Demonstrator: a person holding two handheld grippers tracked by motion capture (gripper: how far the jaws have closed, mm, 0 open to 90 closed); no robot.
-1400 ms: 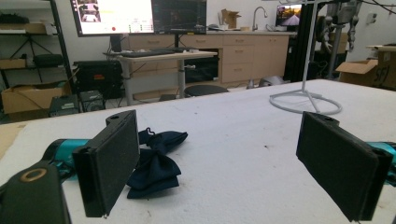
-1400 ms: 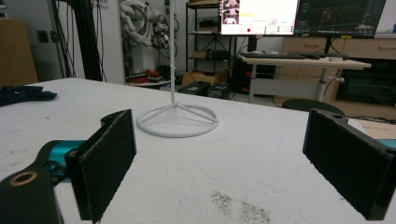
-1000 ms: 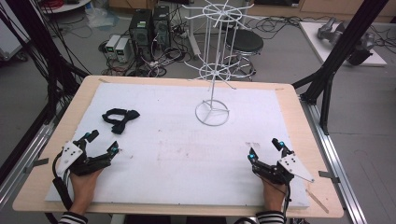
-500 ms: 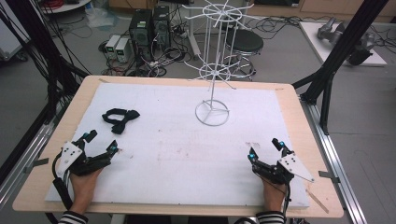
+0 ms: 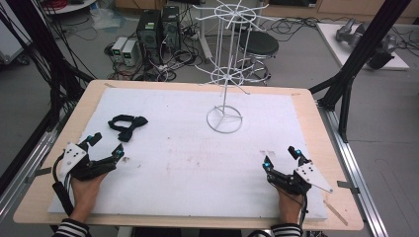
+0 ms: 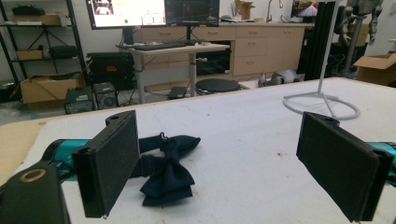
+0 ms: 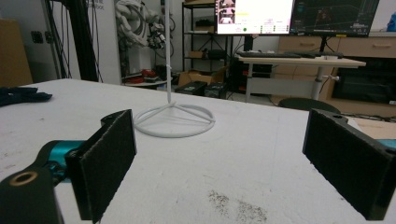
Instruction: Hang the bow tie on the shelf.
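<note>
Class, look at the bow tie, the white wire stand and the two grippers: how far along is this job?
Nothing looks done: the bow tie lies flat on the white mat, apart from the wire stand, whose arms are bare. In hand: the left gripper rests near the tie, jaws open and empty, the tie just ahead of them. The right gripper is open too. Left, probably: grasping the tie and hanging it.

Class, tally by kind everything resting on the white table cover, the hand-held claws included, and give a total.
Bow tie: 1
White wire display stand: 1
Claws, left claw and right claw: 2
Total: 4
</note>
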